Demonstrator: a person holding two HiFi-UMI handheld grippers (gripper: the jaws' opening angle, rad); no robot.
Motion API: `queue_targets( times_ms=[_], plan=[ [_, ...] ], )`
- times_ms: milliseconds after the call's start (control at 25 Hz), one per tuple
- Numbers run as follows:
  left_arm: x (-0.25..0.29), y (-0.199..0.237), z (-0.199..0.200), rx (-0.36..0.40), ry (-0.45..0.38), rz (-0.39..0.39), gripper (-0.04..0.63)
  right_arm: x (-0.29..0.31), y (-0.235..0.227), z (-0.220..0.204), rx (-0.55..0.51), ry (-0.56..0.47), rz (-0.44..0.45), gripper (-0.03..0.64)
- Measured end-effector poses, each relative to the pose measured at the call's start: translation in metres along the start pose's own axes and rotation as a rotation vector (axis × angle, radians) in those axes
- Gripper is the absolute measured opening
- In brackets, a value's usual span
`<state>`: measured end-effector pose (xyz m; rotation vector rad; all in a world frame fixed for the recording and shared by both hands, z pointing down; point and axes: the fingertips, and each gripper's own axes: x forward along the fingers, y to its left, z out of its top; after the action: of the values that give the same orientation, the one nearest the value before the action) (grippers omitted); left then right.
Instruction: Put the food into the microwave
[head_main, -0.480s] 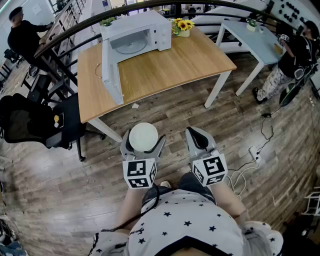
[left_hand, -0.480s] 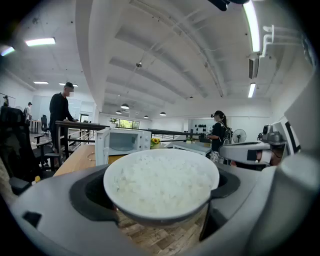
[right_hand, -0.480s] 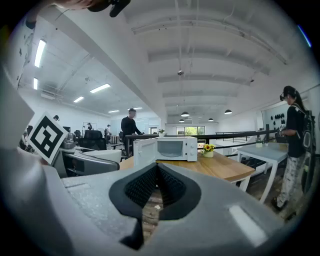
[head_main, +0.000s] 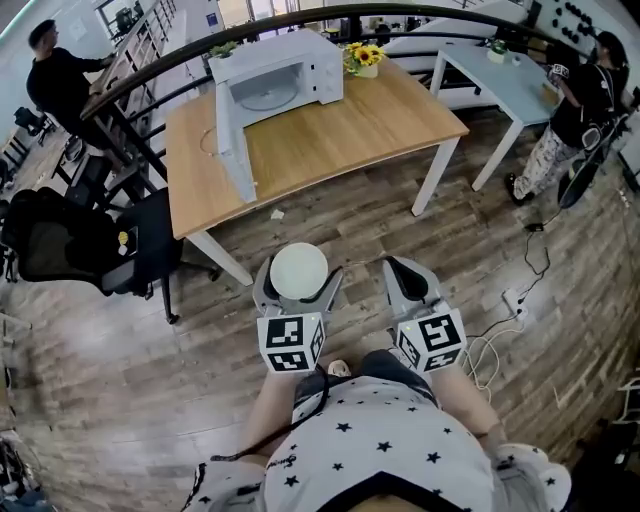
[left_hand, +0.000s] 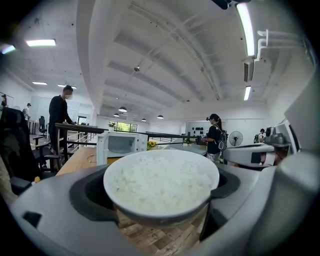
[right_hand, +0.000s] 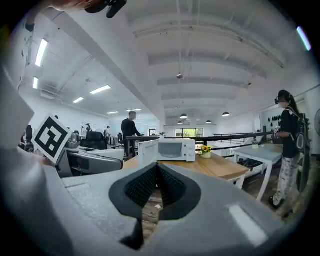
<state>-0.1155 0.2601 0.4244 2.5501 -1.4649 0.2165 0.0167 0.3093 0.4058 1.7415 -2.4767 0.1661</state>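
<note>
A person stood on wood flooring, well apart from a wooden table (head_main: 350, 130) where a white microwave (head_main: 290, 70) sat with its door (head_main: 232, 140) swung wide, likely so the food could go straight in. The left gripper (head_main: 298, 280) carried a white bowl (left_hand: 150, 215) nearly level in front of the body, its jaws spread wide and pressing on the bowl's sides, probably to keep the contents from spilling. The right gripper (right_hand: 156, 172) was empty, its jaws pressed together, held just beside the left one. The bowl was round and smooth, filled nearly to its rim with plain white rice (left_hand: 160, 182), gently mounded and lumpy
</note>
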Motion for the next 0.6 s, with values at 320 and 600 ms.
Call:
queue_targets(
  times_ms=[320, 600],
  plan=[
    [-0.012, 0.004, 0.000, 0.006, -0.007, -0.012, 0.522, -0.003, 0.018, 0.004, 0.028, -0.041, 0.012, 0.006],
    [-0.011, 0.004, 0.000, 0.012, -0.001, -0.013, 0.522, -0.001, 0.021, 0.002, 0.030, -0.029, 0.023, 0.006]
  ],
)
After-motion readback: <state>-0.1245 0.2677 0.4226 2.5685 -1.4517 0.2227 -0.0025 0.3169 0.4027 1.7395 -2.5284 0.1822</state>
